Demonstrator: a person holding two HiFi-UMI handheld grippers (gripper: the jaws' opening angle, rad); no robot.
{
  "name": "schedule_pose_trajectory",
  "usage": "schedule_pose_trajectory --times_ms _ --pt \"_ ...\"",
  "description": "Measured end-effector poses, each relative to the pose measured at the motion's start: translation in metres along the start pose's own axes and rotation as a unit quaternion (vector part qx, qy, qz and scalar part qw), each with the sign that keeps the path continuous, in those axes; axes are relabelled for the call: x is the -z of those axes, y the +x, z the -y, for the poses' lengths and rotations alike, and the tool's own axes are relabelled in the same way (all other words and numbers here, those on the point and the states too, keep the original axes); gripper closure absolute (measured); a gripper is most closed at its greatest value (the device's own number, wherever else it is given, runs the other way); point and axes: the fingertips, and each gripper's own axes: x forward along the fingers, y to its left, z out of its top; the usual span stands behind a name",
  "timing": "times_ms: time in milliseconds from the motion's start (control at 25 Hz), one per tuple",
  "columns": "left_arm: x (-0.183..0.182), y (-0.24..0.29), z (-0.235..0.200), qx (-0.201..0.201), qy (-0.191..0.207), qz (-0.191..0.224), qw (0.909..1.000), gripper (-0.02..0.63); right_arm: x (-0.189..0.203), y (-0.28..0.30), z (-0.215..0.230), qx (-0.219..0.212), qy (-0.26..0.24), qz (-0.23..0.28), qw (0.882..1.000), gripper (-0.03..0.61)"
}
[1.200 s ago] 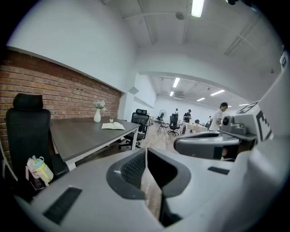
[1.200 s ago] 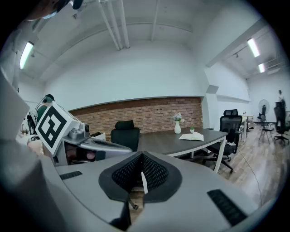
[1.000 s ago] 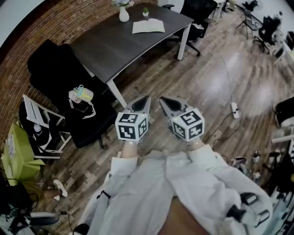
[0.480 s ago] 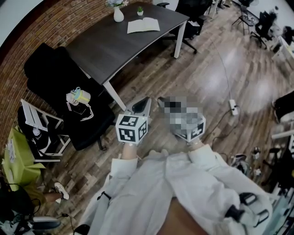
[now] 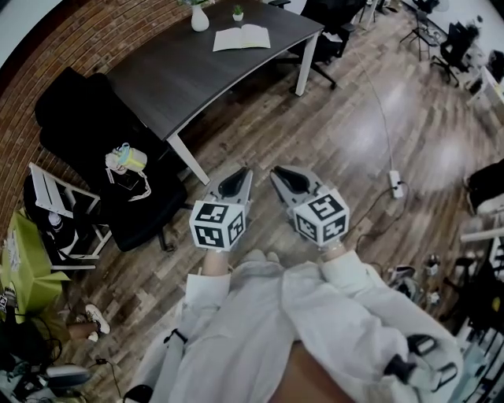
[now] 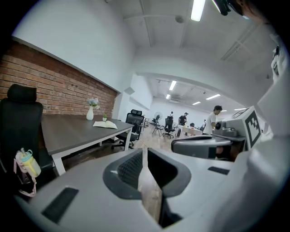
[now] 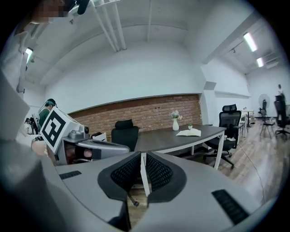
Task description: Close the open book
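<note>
From the head view, the book (image 5: 242, 37) lies open at the far end of the tabletop (image 5: 189, 71), well apart from both claws. A vase (image 5: 199, 17) and a small plant (image 5: 238, 12) stand just to its left. I'd say a wide swing at the cover could knock either over. A cable (image 5: 376, 102) crosses the floor on the right and could catch a foot on the walk over. Both white sleeves reach forward side by side. The left claw (image 5: 240, 179) and right claw (image 5: 285, 178) hang over bare floor, tips leaning towards each other.

In the left claw's view, its jaws (image 6: 145, 170) are pressed together with nothing between them. It points nearly level past the near end of the tabletop (image 6: 68, 131). The book (image 6: 105, 124) sits far off beside the vase (image 6: 90, 114).

In the right claw's view, its jaws (image 7: 142, 174) are likewise closed and empty, aimed slightly down. The book (image 7: 189, 132) lies close to the tabletop's right-hand end. A shut claw nudging it flat, rather than lifting a cover, would likely slide it along or off that end.
</note>
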Motion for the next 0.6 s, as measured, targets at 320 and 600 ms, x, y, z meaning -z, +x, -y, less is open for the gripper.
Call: schedule_pose_trajectory --times_ms 320,600 --pt "0.006 0.014 -0.002 -0.019 -0.01 -0.024 0.9995 0.496 0.009 0.003 0.022 0.013 0.029 -0.008 0.999 0.479" --pt "0.006 0.049 -0.029 0.0 -0.015 -0.04 0.9991 0.489 0.006 0.035 0.051 0.021 0.043 -0.01 0.999 0.479"
